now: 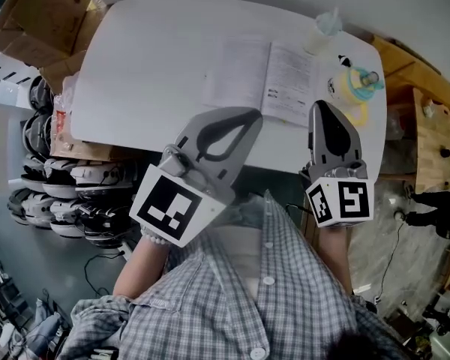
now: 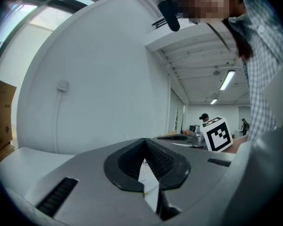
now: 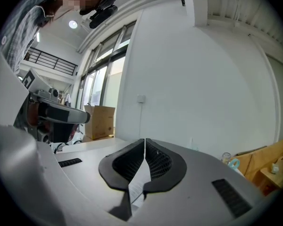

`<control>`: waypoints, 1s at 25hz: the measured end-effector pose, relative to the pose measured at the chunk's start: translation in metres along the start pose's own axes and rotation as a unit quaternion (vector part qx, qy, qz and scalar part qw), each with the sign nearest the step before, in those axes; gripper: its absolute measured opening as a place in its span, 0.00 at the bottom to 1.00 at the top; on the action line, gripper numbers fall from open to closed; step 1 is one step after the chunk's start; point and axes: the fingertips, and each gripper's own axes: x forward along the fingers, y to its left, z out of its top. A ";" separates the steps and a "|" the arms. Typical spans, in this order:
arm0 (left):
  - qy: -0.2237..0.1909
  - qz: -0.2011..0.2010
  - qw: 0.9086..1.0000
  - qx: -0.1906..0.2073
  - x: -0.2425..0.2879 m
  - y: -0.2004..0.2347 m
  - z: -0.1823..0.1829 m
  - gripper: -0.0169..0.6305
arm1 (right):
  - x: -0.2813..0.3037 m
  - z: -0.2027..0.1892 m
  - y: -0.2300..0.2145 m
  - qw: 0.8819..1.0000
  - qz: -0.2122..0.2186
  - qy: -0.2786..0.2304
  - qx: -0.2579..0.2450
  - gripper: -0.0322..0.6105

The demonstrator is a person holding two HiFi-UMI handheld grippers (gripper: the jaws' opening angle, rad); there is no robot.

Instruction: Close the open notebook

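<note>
No word, number or brand can be read anywhere. The open notebook [image 1: 266, 81], at one o'clock on the table [image 1: 150, 58], carries printed lines too small to make out.

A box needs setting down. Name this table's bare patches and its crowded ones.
Bare: the left half of the table, from its left edge to the open notebook. Crowded: the right end, where a bottle and a yellow object stand beside the notebook.
</note>
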 end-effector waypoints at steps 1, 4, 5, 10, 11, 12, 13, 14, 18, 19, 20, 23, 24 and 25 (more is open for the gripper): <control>0.000 -0.005 1.000 -0.003 0.000 0.002 -0.001 0.04 | 0.000 -0.001 0.000 1.000 -0.007 0.003 0.001 0.09; 0.000 -0.020 1.000 -0.020 -0.001 0.010 -0.004 0.04 | 0.000 -0.006 0.002 1.000 -0.026 0.012 0.002 0.09; 0.001 -0.024 0.999 -0.026 -0.001 0.014 -0.005 0.04 | 0.000 -0.007 0.002 0.999 -0.031 0.016 0.003 0.09; 0.000 -0.024 0.999 -0.048 0.000 0.039 -0.014 0.04 | -0.004 -0.016 0.006 0.998 -0.052 0.035 -0.001 0.09; 0.002 -0.022 0.998 -0.052 0.001 0.044 -0.015 0.04 | -0.005 -0.019 0.006 0.998 -0.056 0.040 -0.002 0.09; 0.003 -0.020 0.998 -0.054 0.002 0.049 -0.017 0.04 | -0.007 -0.023 0.005 0.997 -0.058 0.046 -0.001 0.09; 0.005 -0.017 0.998 -0.056 0.004 0.052 -0.018 0.04 | -0.008 -0.028 0.004 0.997 -0.061 0.052 0.002 0.09; 0.005 -0.015 0.998 -0.057 0.005 0.055 -0.020 0.04 | -0.010 -0.034 0.003 0.996 -0.064 0.059 0.006 0.09; 0.009 -0.003 0.998 -0.062 0.011 0.060 -0.024 0.04 | -0.010 -0.059 0.001 0.994 -0.059 0.093 -0.004 0.09; 0.010 0.003 0.998 -0.063 0.012 0.061 -0.025 0.04 | -0.008 -0.065 0.001 0.994 -0.052 0.100 -0.005 0.09; 0.011 0.009 0.998 -0.064 0.014 0.062 -0.026 0.04 | -0.006 -0.072 0.001 0.993 -0.044 0.107 -0.004 0.09; 0.010 0.028 0.998 -0.061 0.014 0.062 -0.023 0.04 | 0.000 -0.097 0.001 0.990 -0.023 0.137 -0.001 0.09; 0.009 0.034 0.998 -0.061 0.014 0.063 -0.022 0.04 | 0.003 -0.105 0.002 0.989 -0.016 0.147 0.002 0.09; 0.008 0.041 0.997 -0.061 0.015 0.065 -0.021 0.04 | 0.006 -0.112 0.002 0.988 -0.009 0.154 0.009 0.09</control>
